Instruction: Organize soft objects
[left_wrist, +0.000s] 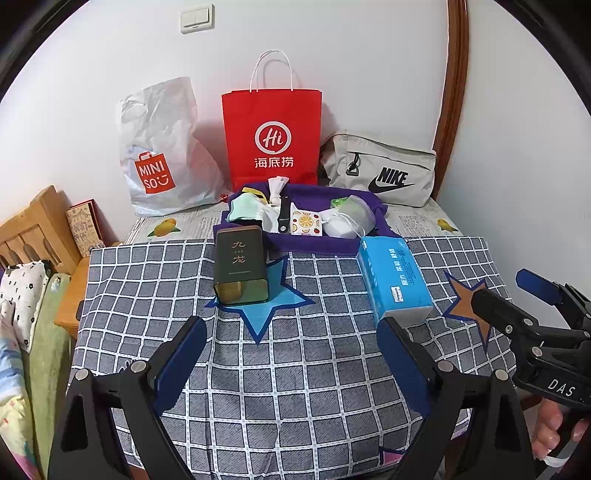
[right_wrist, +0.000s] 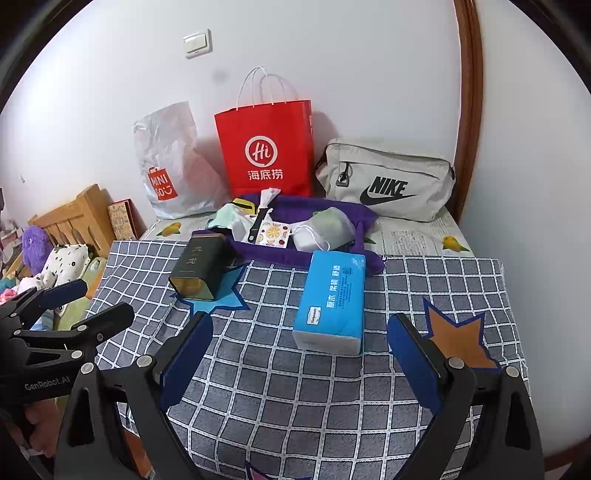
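We've got the blue tissue pack (right_wrist: 332, 299) lying flat on the checked cloth, just in front of the purple tray (right_wrist: 295, 254), where soft pouches (right_wrist: 325, 229) sit heaped (mesh, pale green, white) beside a fruit-print packet (right_wrist: 274, 233).

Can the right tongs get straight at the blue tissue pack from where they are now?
Probably yes. The right tongs are open, with the blue tissue pack lying just ahead of the fingertips on the checked cloth. Nothing stands between them; the dark tin sits off to the left.
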